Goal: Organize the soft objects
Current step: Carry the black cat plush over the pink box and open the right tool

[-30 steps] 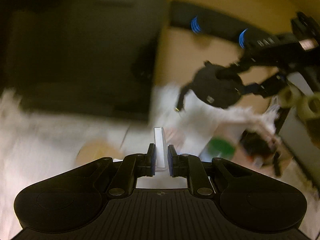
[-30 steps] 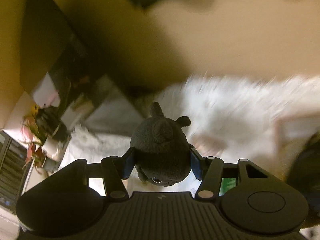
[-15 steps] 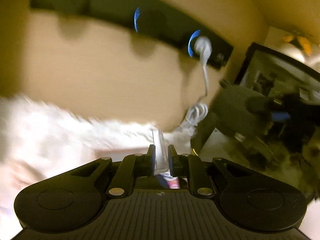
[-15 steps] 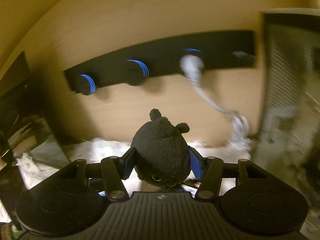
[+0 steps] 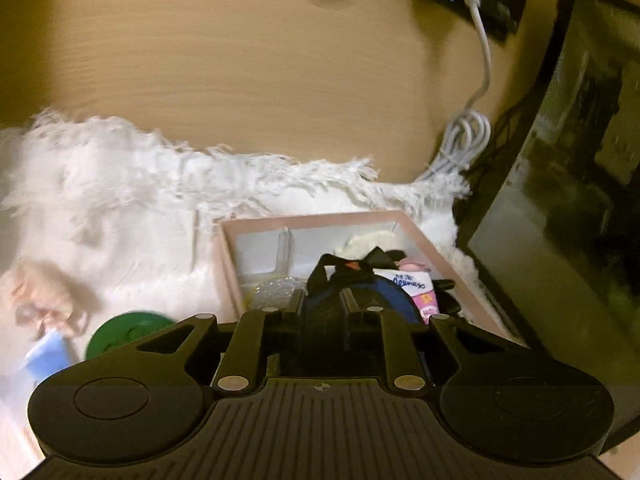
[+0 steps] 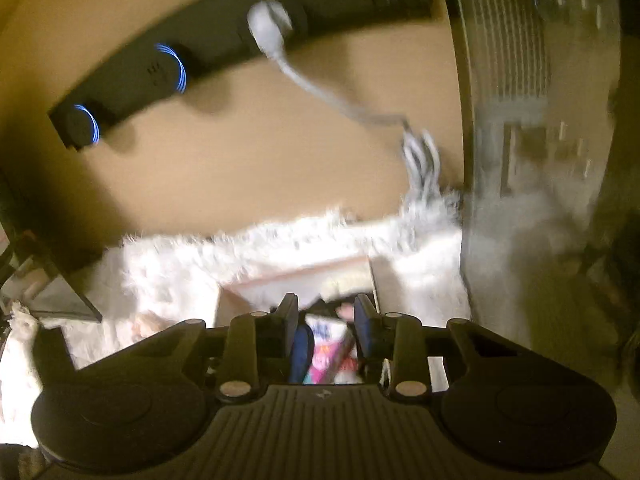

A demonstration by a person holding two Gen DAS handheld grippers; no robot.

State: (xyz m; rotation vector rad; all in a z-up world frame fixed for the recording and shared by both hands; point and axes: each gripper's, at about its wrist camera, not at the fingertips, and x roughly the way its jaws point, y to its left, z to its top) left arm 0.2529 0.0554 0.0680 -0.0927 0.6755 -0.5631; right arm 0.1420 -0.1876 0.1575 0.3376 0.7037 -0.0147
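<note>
A pink box (image 5: 228, 240) lies on a white fluffy rug (image 5: 120, 208). It holds a black and blue soft item with a bow (image 5: 352, 268), a cream plush (image 5: 368, 240), a pink tissue pack (image 5: 416, 288) and a clear crinkly item (image 5: 276, 292). My left gripper (image 5: 323, 300) hovers over the box, jaws a little apart, empty. My right gripper (image 6: 326, 312) is open and empty above the same box (image 6: 300, 276), with the tissue pack (image 6: 326, 344) showing between its fingers. The dark plush it held is not clearly seen.
A green lid (image 5: 124, 332), a peach plush (image 5: 40, 300) and a blue-white item (image 5: 44, 360) lie on the rug at left. A white cable (image 5: 476, 80) hangs from a black socket strip (image 6: 160, 76) on the wooden wall. A dark cabinet (image 5: 560, 160) stands at right.
The right gripper let go of the dark plush and is now open. The left gripper no longer holds the clear flat piece. Both moved over the pink box.
</note>
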